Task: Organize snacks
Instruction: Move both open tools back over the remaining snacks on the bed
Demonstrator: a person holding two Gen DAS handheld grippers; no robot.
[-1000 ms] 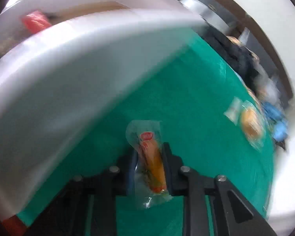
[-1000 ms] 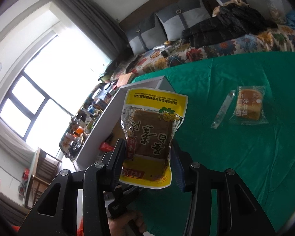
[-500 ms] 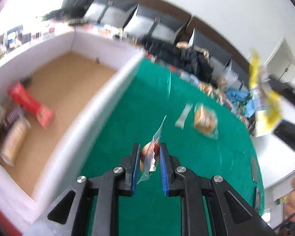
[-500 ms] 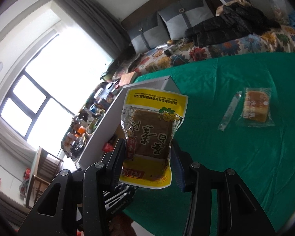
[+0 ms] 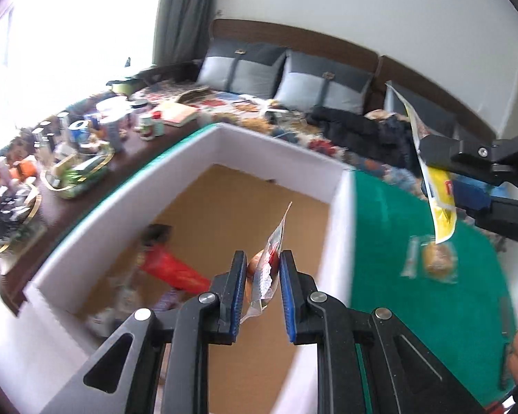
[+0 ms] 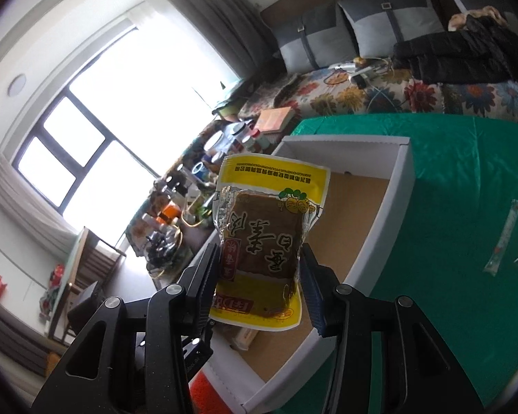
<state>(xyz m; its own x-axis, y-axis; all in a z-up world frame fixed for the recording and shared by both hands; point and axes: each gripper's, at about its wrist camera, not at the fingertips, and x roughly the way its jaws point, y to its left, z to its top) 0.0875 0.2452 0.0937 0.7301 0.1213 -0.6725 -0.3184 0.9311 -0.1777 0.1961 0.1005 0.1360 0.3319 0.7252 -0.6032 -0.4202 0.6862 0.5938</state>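
Left gripper [image 5: 260,281] fingers pinch a small clear sachet [image 5: 269,269] above the white box [image 5: 342,227]; right gripper [image 6: 260,276] clamps the yellow pouch [image 6: 266,241], seemingly over it too. Lower each before letting go.

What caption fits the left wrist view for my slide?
Left gripper holds a clear-wrapped snack above the white box; right gripper carries a yellow packet.
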